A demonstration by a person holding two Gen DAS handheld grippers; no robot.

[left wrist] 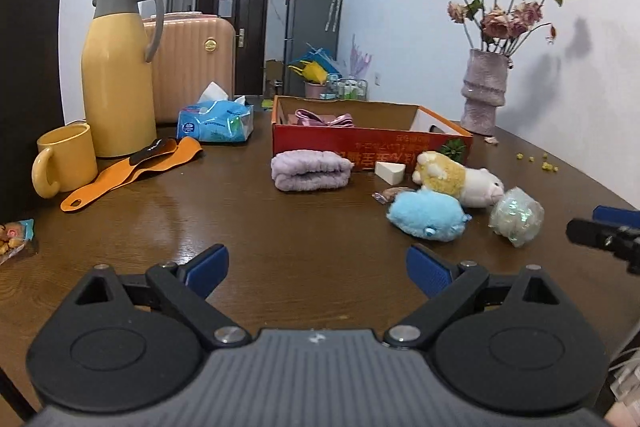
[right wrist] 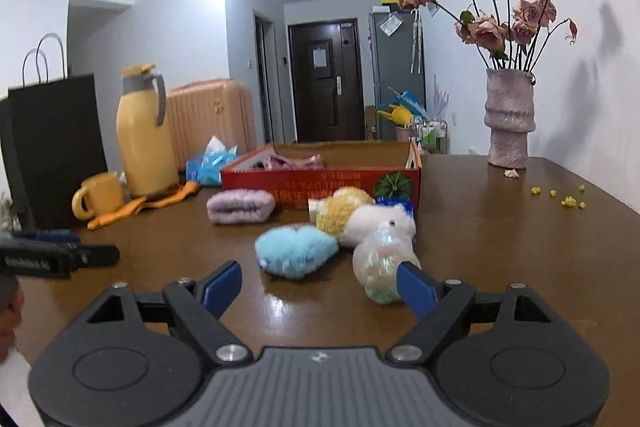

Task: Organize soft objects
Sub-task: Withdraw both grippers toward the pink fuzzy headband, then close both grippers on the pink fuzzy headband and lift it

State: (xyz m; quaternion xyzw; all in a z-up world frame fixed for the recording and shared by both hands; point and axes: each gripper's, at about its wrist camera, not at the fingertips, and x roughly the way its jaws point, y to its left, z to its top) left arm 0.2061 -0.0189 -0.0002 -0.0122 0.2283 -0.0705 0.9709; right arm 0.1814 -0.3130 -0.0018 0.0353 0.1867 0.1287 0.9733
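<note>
A red cardboard box (left wrist: 360, 143) (right wrist: 320, 181) stands open on the brown table with a pink satin item (left wrist: 324, 118) inside. In front of it lie a rolled lilac towel (left wrist: 310, 171) (right wrist: 240, 206), a white sponge wedge (left wrist: 390, 171), a yellow-and-white plush (left wrist: 460, 179) (right wrist: 368, 217), a blue plush (left wrist: 426, 215) (right wrist: 296, 251) and a clear iridescent squishy ball (left wrist: 516, 217) (right wrist: 380, 263). My left gripper (left wrist: 318, 269) is open and empty, well short of them. My right gripper (right wrist: 320, 283) is open and empty, its right finger just in front of the ball.
At the left stand a yellow thermos (left wrist: 118, 71), a yellow mug (left wrist: 66, 161), an orange strap (left wrist: 132, 167), a tissue pack (left wrist: 216, 121) and a black paper bag (left wrist: 28, 87). A vase of dried roses (left wrist: 484, 91) stands at the back right. A snack packet (left wrist: 14, 235) lies at the left edge.
</note>
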